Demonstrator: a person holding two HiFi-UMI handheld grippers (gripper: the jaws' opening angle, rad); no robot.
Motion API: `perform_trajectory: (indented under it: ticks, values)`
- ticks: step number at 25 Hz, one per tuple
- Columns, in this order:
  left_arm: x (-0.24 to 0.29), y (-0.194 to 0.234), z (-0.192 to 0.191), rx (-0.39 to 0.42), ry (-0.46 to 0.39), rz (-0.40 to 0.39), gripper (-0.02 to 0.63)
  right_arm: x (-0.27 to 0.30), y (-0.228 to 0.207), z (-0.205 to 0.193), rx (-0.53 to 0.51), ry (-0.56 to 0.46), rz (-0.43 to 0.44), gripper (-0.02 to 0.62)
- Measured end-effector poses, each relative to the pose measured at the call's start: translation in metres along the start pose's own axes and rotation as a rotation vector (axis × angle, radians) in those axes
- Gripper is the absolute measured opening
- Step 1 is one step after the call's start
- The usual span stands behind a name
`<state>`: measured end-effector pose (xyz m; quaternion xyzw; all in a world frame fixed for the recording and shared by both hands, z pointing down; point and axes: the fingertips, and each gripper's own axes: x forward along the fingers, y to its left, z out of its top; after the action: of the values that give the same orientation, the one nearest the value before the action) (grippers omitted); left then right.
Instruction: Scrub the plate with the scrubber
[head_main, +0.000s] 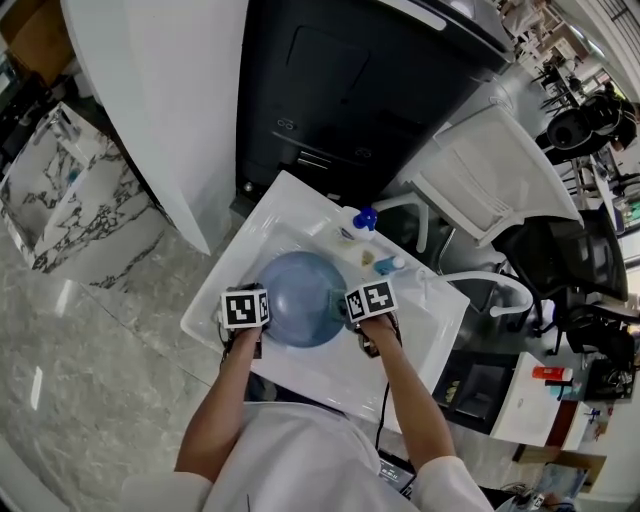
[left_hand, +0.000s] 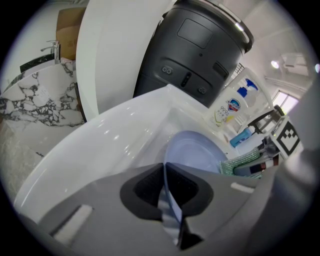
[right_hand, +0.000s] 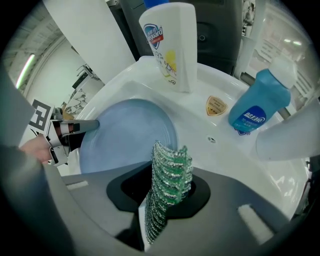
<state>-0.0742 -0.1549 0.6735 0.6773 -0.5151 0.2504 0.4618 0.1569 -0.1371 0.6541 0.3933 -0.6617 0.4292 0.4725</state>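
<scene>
my left gripper is pressed together on the near left rim of the plate; the rim runs edge-on between the pads. the pale blue plate sits in the white sink, its face turned up, between my two grippers. my right gripper pinches the scrubber, a green, glittery mesh pad that stands upright out of the jaws. seen from my left gripper, the scrubber is at the plate's right edge and looks to be touching it. at the back of the sink a white bottle with a blue pump stands upright on the ledge. just right of it a small blue bottle with a white cap leans to the right.
</scene>
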Motion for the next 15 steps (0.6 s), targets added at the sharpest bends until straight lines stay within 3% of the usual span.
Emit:
perform_trajectory:
  ticks: [15]
  values:
    - [-0.001, 0.001, 0.0, -0.003, -0.001, 0.005, 0.067, 0.001, 0.029, -0.028, 0.099, 0.011, 0.128, 0.057]
